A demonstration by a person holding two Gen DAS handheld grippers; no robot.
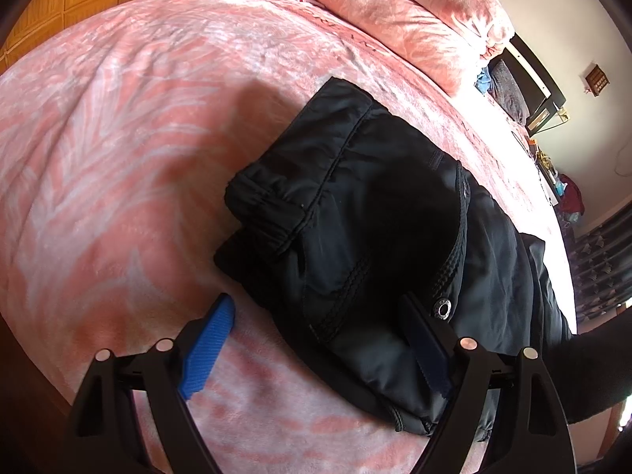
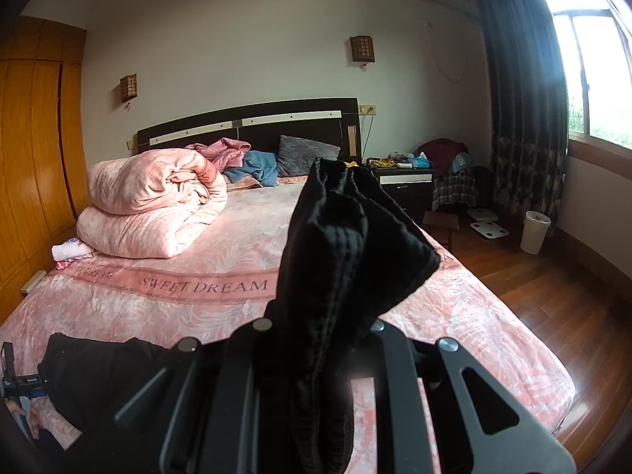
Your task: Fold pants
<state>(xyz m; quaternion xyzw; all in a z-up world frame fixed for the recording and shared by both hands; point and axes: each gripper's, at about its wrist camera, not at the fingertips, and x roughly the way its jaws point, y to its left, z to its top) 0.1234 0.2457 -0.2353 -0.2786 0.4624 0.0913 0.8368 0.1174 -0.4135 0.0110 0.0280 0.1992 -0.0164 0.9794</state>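
Black pants (image 1: 363, 229) lie partly folded on the pink bedspread (image 1: 118, 150), waistband and a metal snap button (image 1: 443, 309) toward me. My left gripper (image 1: 320, 339) stands open just above them, its blue left finger (image 1: 209, 347) over the bedspread and its right finger (image 1: 424, 339) over the fabric; nothing is pinched. In the right wrist view my right gripper (image 2: 320, 339) is shut on a bunched end of the pants (image 2: 347, 245), lifted above the bed so the cloth sticks up between the jaws. The rest of the pants (image 2: 102, 371) lies at lower left.
A rolled pink quilt (image 2: 154, 205) and pillows (image 2: 304, 154) sit at the head of the bed. A nightstand (image 2: 403, 181), a low stool (image 2: 440, 223) and a white bin (image 2: 534, 232) stand on the wooden floor at the right. A wooden wardrobe (image 2: 35, 158) lines the left wall.
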